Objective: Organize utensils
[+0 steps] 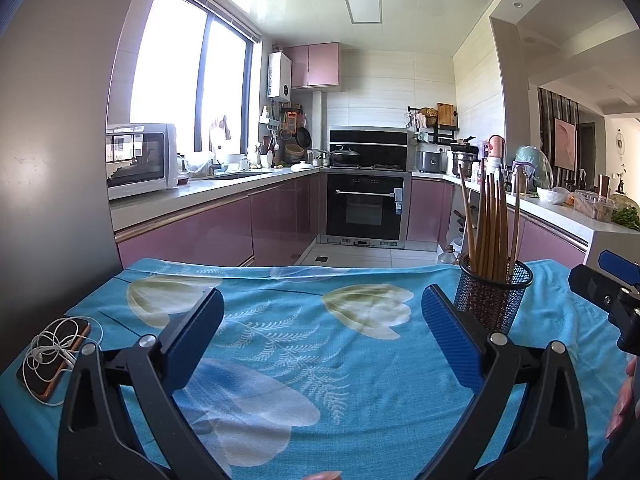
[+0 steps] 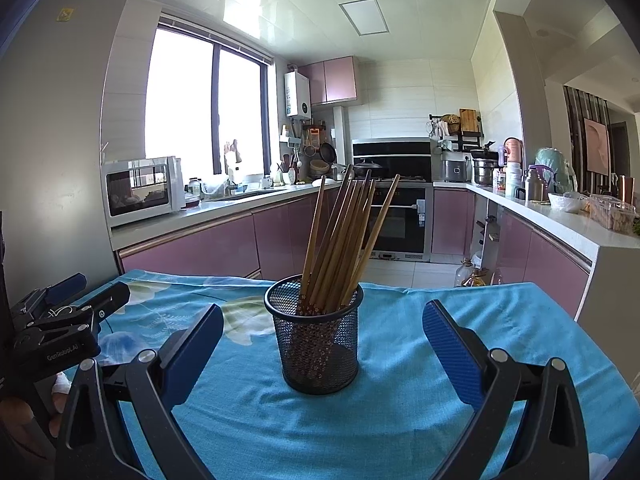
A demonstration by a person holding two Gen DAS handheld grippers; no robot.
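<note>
A black mesh cup stands upright on the blue flowered tablecloth with several wooden chopsticks leaning in it. My right gripper is open and empty, with the cup just ahead between its fingers, not touched. My left gripper is open and empty over bare cloth. In the left wrist view the cup with its chopsticks stands behind the right finger. The right gripper also shows at the far right of that view. The left gripper shows at the left of the right wrist view.
A phone with white earphones lies on the table's left edge. The table's far edge drops to the kitchen floor. Beyond are pink cabinets, an oven, a microwave and a crowded counter on the right.
</note>
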